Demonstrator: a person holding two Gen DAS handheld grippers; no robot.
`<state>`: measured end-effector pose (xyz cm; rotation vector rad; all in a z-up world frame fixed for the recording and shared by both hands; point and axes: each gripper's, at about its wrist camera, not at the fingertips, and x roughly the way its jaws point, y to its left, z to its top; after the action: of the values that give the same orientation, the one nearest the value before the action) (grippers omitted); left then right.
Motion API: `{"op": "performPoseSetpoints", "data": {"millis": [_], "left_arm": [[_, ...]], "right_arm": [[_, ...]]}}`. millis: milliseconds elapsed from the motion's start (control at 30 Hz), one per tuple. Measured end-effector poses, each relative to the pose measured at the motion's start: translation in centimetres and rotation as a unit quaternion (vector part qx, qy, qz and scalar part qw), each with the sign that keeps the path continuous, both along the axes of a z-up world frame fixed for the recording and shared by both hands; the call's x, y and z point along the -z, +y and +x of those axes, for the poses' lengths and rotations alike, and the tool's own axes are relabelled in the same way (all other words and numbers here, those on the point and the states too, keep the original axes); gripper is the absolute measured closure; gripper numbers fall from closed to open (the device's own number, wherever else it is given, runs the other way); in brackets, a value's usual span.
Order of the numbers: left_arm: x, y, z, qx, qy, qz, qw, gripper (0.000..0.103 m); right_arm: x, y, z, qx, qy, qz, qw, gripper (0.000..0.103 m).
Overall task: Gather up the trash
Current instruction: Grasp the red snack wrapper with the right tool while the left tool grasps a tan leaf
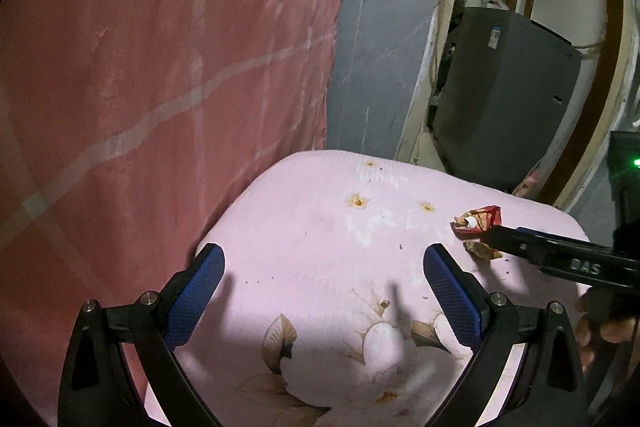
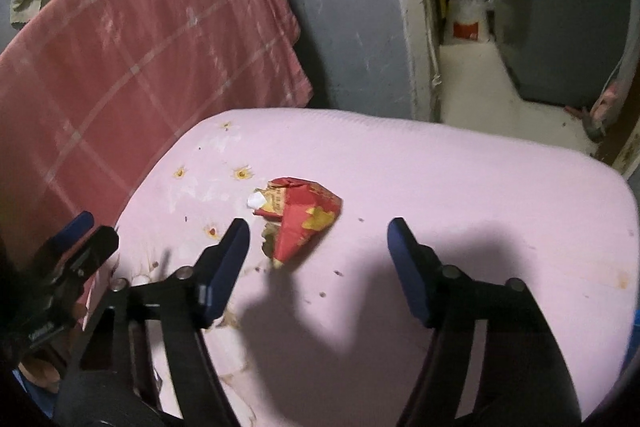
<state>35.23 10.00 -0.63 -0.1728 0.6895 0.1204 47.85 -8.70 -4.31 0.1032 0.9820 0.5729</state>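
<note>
A crumpled red and yellow wrapper (image 2: 304,215) lies on a pink cushion (image 2: 440,179), with a torn brownish scrap (image 2: 270,247) at its near edge. My right gripper (image 2: 320,247) hovers just short of the wrapper, open. Its left pad is close to the scrap and neither pad touches anything. In the left wrist view the wrapper (image 1: 478,223) sits at the right, with a black finger of the right gripper (image 1: 520,247) reaching over it. My left gripper (image 1: 324,263) is open over the stained middle of the cushion (image 1: 320,227), with nothing between its pads.
A pink checked blanket (image 1: 160,67) hangs as a wall along the cushion's left side. Behind the cushion are a grey wall and a doorway with a dark grey box (image 1: 500,99). A hand (image 1: 604,327) shows at the right edge. Crumbs and brown stains dot the cushion.
</note>
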Motion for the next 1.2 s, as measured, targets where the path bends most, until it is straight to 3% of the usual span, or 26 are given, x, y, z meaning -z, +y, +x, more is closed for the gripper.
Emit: {"op": "performPoseSetpoints", "data": {"millis": [33,100,200,267,400,633,867,1200], "left_arm": [[0.0,0.0,0.0,0.0,0.001,-0.001,1.0,0.005],[0.0,-0.1,0.0,0.004,0.0,-0.002,1.0,0.005],[-0.1,-0.8,0.2,0.023,0.003,-0.001,0.9997,0.005],[-0.1,-1.5,0.3,0.036,0.006,0.001,0.9993,0.005],[0.0,-3.3,0.7,0.075,0.015,0.003,0.997,0.006],[0.6,-6.9,1.8,0.142,0.031,0.022,0.9892,0.009],[1.9,-9.3,4.4,0.164,0.079,0.006,0.9834,0.033],[2.7,-12.2,7.4,0.178,0.11,0.037,0.9772,0.065]], "right_arm": [[0.0,0.1,0.3,-0.001,0.004,0.002,1.0,0.046],[0.2,-0.2,0.4,0.0,0.014,0.019,1.0,0.067],[0.2,-1.1,0.5,0.002,0.022,0.041,0.999,0.082],[0.1,-1.5,0.4,0.005,0.019,0.042,0.999,0.086],[-0.2,-3.3,-0.2,0.017,0.012,0.058,0.998,0.087],[-1.5,-8.3,-3.1,0.05,-0.022,0.035,0.998,0.087],[-2.7,-12.6,-6.8,0.089,-0.064,0.013,0.994,0.087],[-3.0,-12.6,-7.6,0.086,-0.086,0.002,0.993,0.087]]}}
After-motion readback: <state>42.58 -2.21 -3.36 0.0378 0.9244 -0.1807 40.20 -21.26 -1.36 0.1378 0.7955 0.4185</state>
